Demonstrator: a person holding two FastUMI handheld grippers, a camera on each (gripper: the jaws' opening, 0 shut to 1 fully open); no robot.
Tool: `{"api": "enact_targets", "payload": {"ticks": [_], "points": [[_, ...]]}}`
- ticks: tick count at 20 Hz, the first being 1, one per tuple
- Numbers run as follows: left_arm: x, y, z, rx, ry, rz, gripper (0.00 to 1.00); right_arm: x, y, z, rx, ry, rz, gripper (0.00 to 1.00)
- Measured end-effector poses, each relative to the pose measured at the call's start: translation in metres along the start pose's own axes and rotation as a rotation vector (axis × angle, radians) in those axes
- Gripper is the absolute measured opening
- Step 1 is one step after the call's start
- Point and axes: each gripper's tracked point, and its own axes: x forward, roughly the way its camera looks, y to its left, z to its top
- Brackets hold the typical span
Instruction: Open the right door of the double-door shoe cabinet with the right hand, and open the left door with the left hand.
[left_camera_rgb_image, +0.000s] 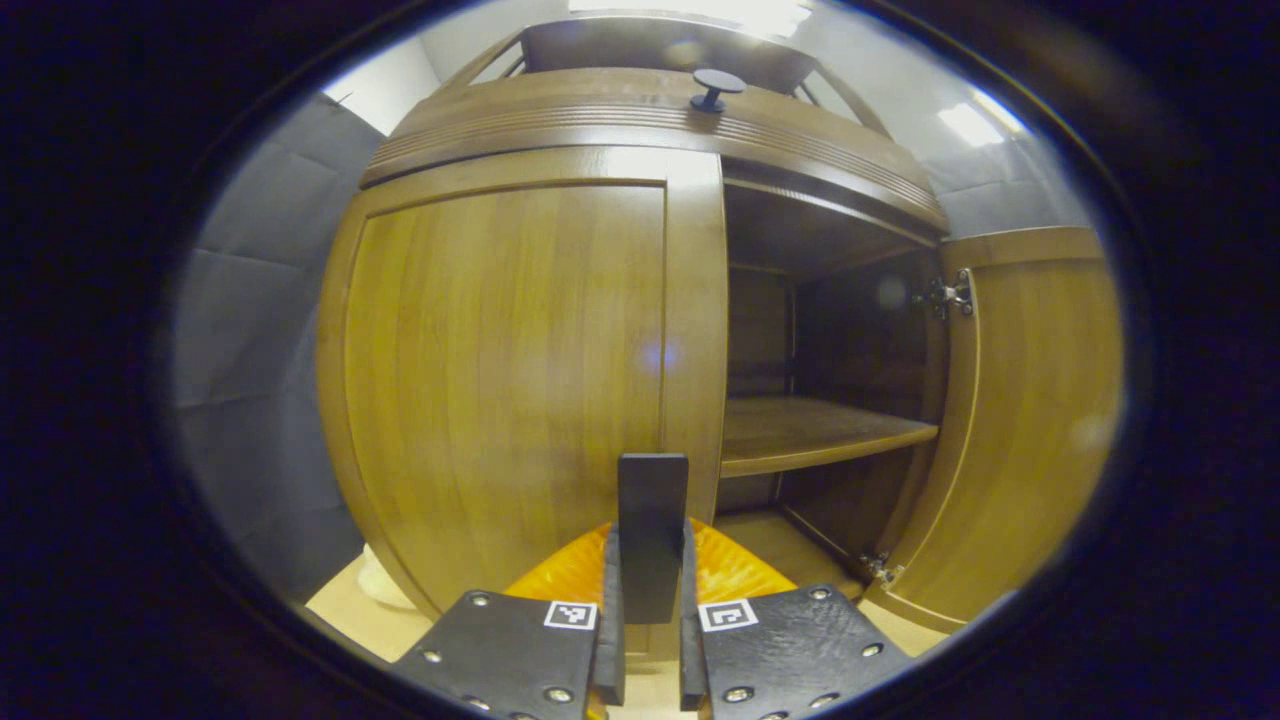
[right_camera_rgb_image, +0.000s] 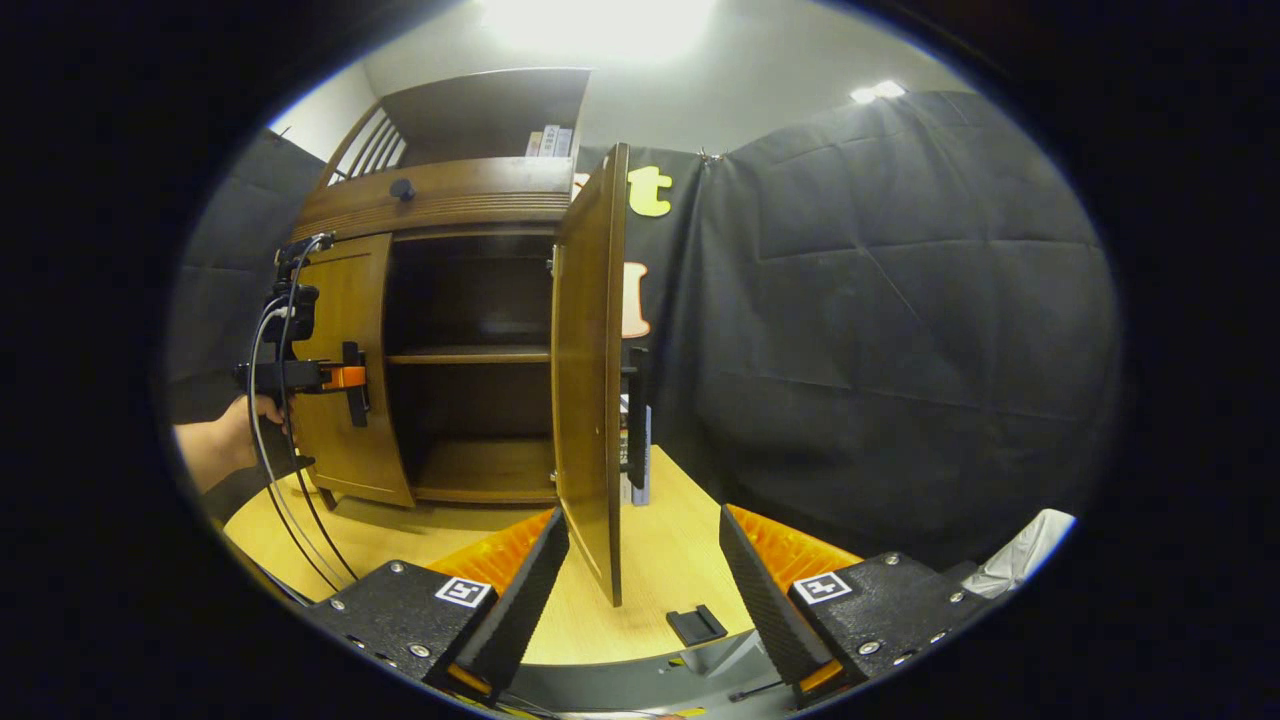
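The wooden shoe cabinet (left_camera_rgb_image: 640, 120) fills the left gripper view. Its left door (left_camera_rgb_image: 500, 370) lies flush and closed. My left gripper (left_camera_rgb_image: 650, 620) is shut on that door's dark upright handle (left_camera_rgb_image: 652, 500), one finger on each side. The right door (left_camera_rgb_image: 1040, 420) stands swung wide, showing a bare shelf (left_camera_rgb_image: 810, 430). In the right gripper view the right door (right_camera_rgb_image: 590, 370) is seen edge-on, its handle (right_camera_rgb_image: 637, 420) on the far face. My right gripper (right_camera_rgb_image: 640, 590) is open, its left finger close to the door's lower corner, nothing between the fingers. The left gripper (right_camera_rgb_image: 335, 380) sits at the left door (right_camera_rgb_image: 345, 440), held by a hand (right_camera_rgb_image: 235, 430).
The cabinet stands on a light wooden table (right_camera_rgb_image: 670, 540). A dark round knob (right_camera_rgb_image: 402, 188) sits on the band above the doors, with books (right_camera_rgb_image: 550, 140) higher up. A small black piece (right_camera_rgb_image: 696, 624) lies near the table's front edge. Cables (right_camera_rgb_image: 290, 500) hang from the left gripper.
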Motion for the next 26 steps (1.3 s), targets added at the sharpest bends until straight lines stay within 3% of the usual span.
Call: {"api": "enact_targets", "payload": {"ticks": [6,8,13,14,15,16,19,20,21,24,26], "points": [[-0.052,0.013,0.001,-0.021,-0.005,-0.005,0.28,0.008,0.023,0.001,-0.003,-0.014,0.076,0.92],[-0.068,0.017,0.001,-0.021,-0.002,-0.003,0.17,0.01,0.033,0.004,-0.006,-0.023,0.102,0.94],[-0.106,0.029,0.001,-0.047,0.005,0.016,0.15,0.014,0.05,0.005,-0.021,-0.034,0.148,0.93],[-0.115,0.033,0.0,-0.068,0.009,0.016,0.27,0.015,0.054,0.004,-0.029,-0.034,0.161,0.94],[-0.124,0.053,0.0,-0.053,0.003,0.087,0.21,0.015,0.059,0.005,-0.033,-0.038,0.173,0.94],[-0.131,0.073,-0.002,-0.044,-0.006,0.132,0.23,0.015,0.063,0.007,-0.033,-0.042,0.184,0.94],[-0.136,0.101,-0.019,-0.184,0.051,0.137,0.2,0.018,0.081,0.003,-0.031,-0.038,0.228,0.94],[-0.127,0.107,-0.023,-0.184,0.048,0.145,0.27,0.019,0.086,0.004,-0.031,-0.038,0.239,0.94],[-0.122,0.102,-0.019,-0.174,0.033,0.14,0.27,0.02,0.091,0.003,-0.029,-0.038,0.25,0.94],[-0.119,0.068,-0.024,-0.148,0.028,0.027,0.27,0.016,0.092,0.001,-0.044,-0.039,0.252,0.94],[-0.102,0.052,-0.018,-0.084,0.011,0.011,0.44,0.013,0.084,0.001,-0.057,-0.041,0.232,0.94]]}}
